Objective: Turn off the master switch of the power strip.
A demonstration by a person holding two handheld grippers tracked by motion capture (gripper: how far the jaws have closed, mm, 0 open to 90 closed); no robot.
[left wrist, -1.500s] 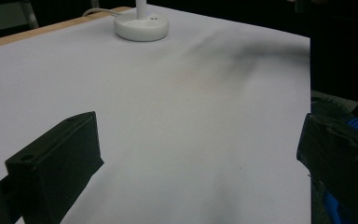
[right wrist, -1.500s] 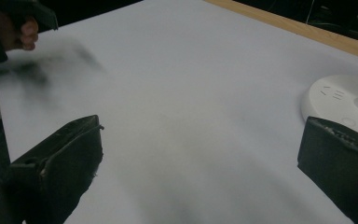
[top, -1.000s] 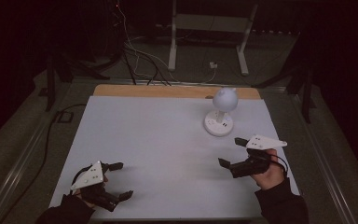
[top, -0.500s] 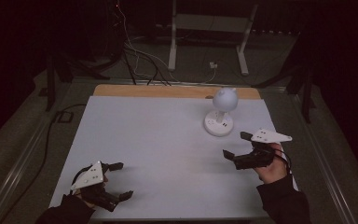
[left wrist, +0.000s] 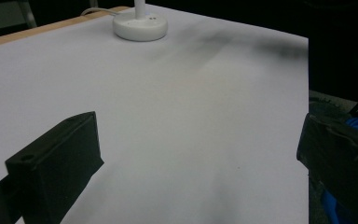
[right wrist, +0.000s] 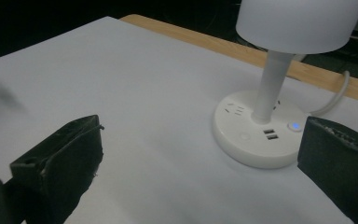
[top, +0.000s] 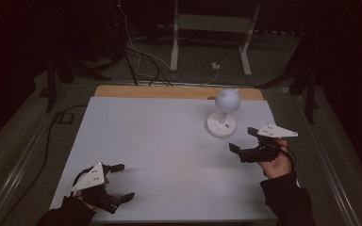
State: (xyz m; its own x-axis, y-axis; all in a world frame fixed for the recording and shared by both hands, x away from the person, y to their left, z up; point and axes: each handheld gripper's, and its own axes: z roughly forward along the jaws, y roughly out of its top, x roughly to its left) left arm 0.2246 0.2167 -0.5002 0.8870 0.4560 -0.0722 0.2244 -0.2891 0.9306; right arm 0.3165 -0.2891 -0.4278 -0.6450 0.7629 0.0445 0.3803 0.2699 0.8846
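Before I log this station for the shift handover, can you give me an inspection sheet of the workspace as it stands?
Surface: white table top, with a wooden strip along its far edge; faint grey smudges in the left gripper view.
Job's things: white desk lamp upright at far right; round base with sockets, two USB ports and a small blue light.
Clutter: nothing seen.
Grippers: left gripper open, at the near left corner; right gripper open, close to the lamp base, not touching it.
Cables: white lamp cord runs off the far edge; dark cables on the floor.
Surroundings: dark room, white metal stand behind the table.
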